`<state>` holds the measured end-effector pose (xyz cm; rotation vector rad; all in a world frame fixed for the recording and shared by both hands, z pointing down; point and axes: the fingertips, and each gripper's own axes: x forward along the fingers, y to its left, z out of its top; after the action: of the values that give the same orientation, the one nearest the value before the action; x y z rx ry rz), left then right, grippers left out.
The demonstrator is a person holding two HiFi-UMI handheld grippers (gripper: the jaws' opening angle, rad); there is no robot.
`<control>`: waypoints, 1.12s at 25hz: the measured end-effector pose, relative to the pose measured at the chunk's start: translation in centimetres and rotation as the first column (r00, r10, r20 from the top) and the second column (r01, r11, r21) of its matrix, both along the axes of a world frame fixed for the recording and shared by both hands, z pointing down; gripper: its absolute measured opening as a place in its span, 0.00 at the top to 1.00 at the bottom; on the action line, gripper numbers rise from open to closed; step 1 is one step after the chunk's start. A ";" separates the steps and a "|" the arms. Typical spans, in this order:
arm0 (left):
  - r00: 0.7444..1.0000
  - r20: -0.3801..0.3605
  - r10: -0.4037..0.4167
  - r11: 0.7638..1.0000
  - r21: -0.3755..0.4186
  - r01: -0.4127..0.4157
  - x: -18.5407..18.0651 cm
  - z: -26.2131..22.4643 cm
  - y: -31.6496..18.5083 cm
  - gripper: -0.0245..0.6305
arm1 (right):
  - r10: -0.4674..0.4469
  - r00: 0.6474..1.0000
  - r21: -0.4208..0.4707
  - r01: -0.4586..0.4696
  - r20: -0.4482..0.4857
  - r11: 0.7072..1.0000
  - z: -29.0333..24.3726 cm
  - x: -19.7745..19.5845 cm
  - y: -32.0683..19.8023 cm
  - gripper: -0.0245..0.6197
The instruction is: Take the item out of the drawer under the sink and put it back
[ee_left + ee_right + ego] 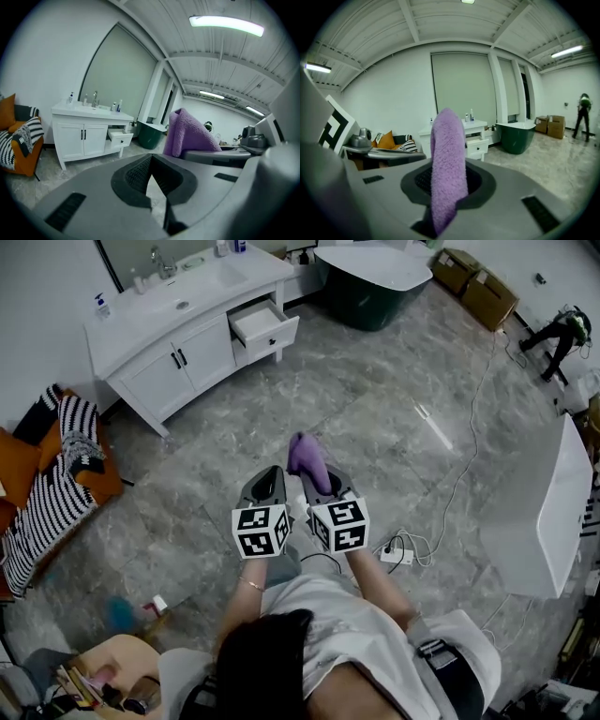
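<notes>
Purple towel (307, 459) stands pinched in my right claw (324, 487) over bare floor (384, 418), well short of the open drawer (265, 326) at the cabinet's (192, 357) right end, my left claw (265, 489) closed and empty, so I fear it slipping out or snagging on the drawer's rim.

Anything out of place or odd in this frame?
Only what the task explains: the white vanity has its drawer pulled out, and the purple towel stands pinched upright in the right gripper, well away from it. A power strip with its cable lies loose on the floor. Nothing looks spilled or damaged.
</notes>
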<state>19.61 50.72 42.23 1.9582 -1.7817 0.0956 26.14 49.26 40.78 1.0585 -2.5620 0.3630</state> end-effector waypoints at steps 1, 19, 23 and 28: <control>1.000 0.001 0.008 1.000 -0.011 -0.008 -0.4 0.3 -0.3 0.96 | -0.002 1.000 -0.005 0.002 -0.004 1.000 0.2 -0.5 -0.3 0.85; 0.995 0.005 0.098 0.995 -0.013 -0.098 -6.8 -0.2 -6.2 0.96 | 0.072 0.997 -0.006 -0.072 0.005 0.997 -0.3 -6.8 -5.7 0.85; 0.996 0.004 0.093 0.996 0.001 -0.093 -7.6 -0.6 -6.4 0.96 | 0.080 0.997 0.002 -0.080 0.005 0.997 -0.7 -7.3 -6.1 0.85; 0.996 -0.020 0.083 0.996 -0.011 -0.083 -8.3 0.0 -6.3 0.96 | 0.056 0.998 0.031 -0.057 0.002 0.998 -1.3 -8.3 -6.1 0.85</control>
<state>11.29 44.42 42.18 2.0181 -1.6841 0.1135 17.80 43.14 39.52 1.1438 -2.5507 0.3400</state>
